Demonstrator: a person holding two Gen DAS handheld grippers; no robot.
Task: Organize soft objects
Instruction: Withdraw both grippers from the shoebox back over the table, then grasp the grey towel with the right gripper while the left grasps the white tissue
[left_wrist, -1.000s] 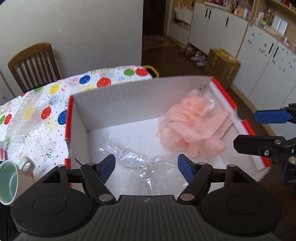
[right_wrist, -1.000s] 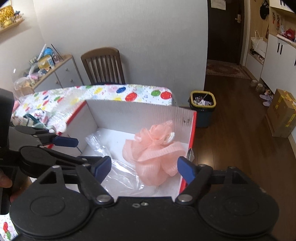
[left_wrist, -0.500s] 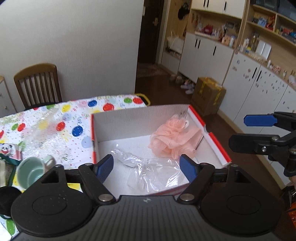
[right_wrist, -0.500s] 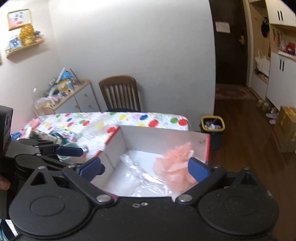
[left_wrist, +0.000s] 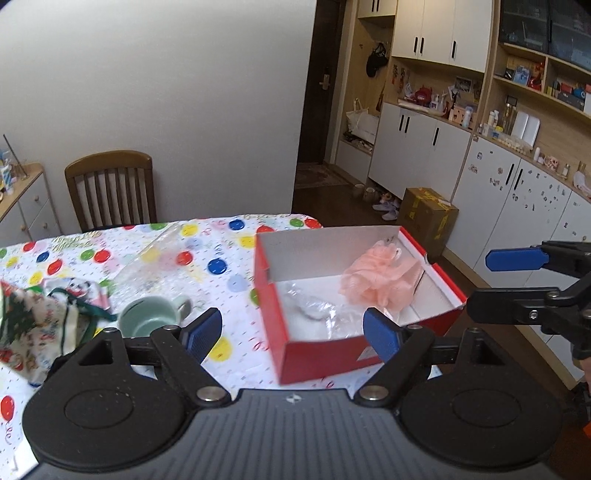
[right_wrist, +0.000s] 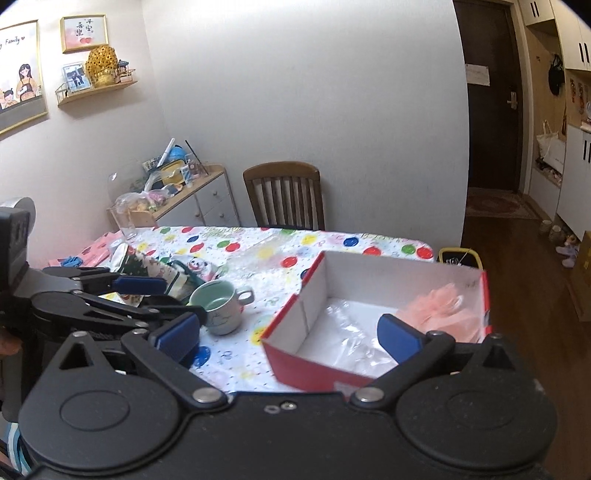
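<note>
— Bath pouf (left_wrist: 380, 277), the peach mesh one, lies in the far right corner of our red shoebox (left_wrist: 273, 317), beside a clear plastic bag (left_wrist: 321, 314).

— What could go wrong?

— Reaching for the fabric pouch (left_wrist: 33, 325), we might knock the green mug (left_wrist: 147, 321) next to it.

— And our grippers?

— Left hand-held gripper (left_wrist: 291, 334) is opening, empty; right hand-held gripper (right_wrist: 291, 334) spread wide, empty. Both are angled down over the counter (left_wrist: 221, 254).
</note>
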